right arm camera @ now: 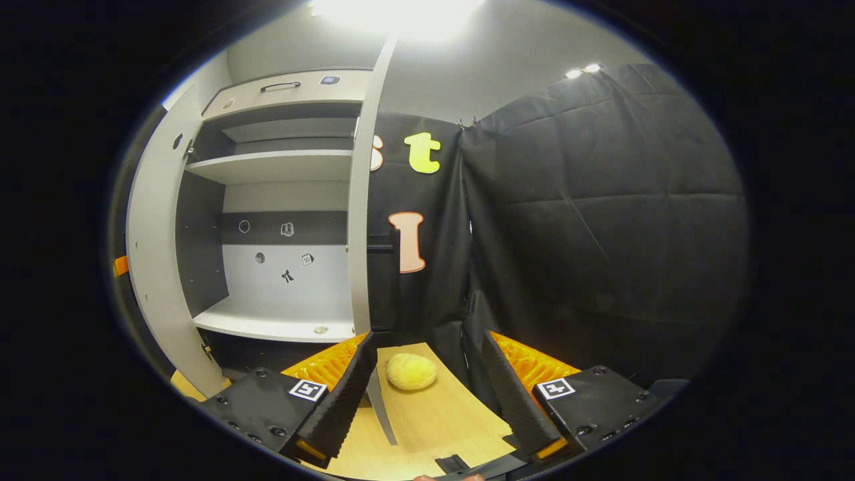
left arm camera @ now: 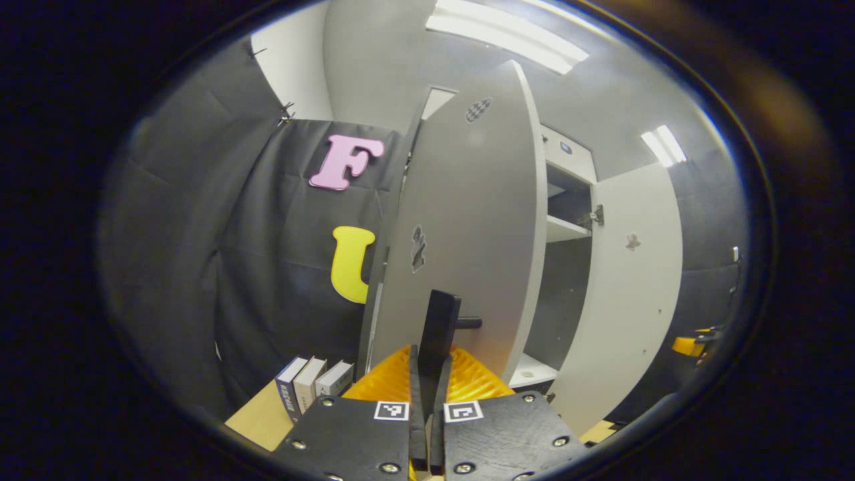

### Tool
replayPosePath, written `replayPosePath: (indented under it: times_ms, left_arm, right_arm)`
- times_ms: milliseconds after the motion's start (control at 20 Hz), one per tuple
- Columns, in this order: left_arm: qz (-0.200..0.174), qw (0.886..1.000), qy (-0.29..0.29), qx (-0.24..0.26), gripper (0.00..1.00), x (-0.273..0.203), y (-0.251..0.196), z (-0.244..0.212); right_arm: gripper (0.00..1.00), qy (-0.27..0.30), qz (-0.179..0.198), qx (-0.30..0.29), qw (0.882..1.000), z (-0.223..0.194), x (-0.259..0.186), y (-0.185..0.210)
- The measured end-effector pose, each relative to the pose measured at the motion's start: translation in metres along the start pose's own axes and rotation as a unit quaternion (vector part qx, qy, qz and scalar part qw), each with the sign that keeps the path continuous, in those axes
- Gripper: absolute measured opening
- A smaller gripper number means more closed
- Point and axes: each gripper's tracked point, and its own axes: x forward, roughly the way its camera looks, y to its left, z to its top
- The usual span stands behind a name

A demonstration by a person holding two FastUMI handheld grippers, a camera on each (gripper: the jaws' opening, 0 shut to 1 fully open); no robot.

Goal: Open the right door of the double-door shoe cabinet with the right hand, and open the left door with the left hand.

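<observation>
In the left gripper view the cabinet's grey left door (left arm camera: 481,220) stands swung open toward me. My left gripper (left arm camera: 431,357) is shut on its black upright handle (left arm camera: 439,321). Farther right, the white right door (left arm camera: 631,287) is also swung wide, and a shelf (left arm camera: 566,230) shows between the two doors. In the right gripper view my right gripper (right arm camera: 427,341) is open with nothing between its fingers, low over the wooden table (right arm camera: 434,427). Just to its left is the right door (right arm camera: 359,220), seen edge-on, with its dark handle (right arm camera: 391,250). The left door (right arm camera: 153,267) stands open at the far left.
Three books (left arm camera: 310,387) stand upright on the table left of the cabinet. A yellow round object (right arm camera: 411,371) lies on the table between my right gripper's fingers, farther off. Inside the cabinet are shelves (right arm camera: 274,167) and a bottom board (right arm camera: 274,324). Black cloth walls close in both sides.
</observation>
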Motion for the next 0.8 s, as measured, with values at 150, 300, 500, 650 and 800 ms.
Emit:
replayPosePath:
  times_ms: [150, 300, 500, 650, 800]
  left_arm:
    - [0.014, 1.000, -0.013, -0.007, 0.04, 0.000, 0.007, 0.006]
    - [0.061, 0.998, -0.010, 0.011, 0.04, 0.000, 0.037, 0.005]
    - [0.037, 0.999, 0.002, 0.010, 0.02, -0.006, 0.025, 0.003]
    - [0.050, 0.997, 0.005, 0.065, 0.02, -0.011, 0.034, -0.001]
    - [0.053, 0.995, 0.026, 0.075, 0.02, -0.004, 0.034, -0.015]
  right_arm:
    - [0.94, 0.004, 0.006, -0.004, 1.000, -0.001, 0.003, 0.003]
    - [0.94, 0.006, 0.013, -0.001, 1.000, 0.000, 0.001, 0.007]
    - [0.94, 0.007, 0.016, -0.005, 1.000, 0.002, -0.010, 0.007]
    - [0.93, 0.008, 0.012, -0.003, 1.000, 0.006, -0.008, 0.007]
    - [1.00, 0.014, 0.011, 0.004, 1.000, 0.003, -0.010, 0.007]
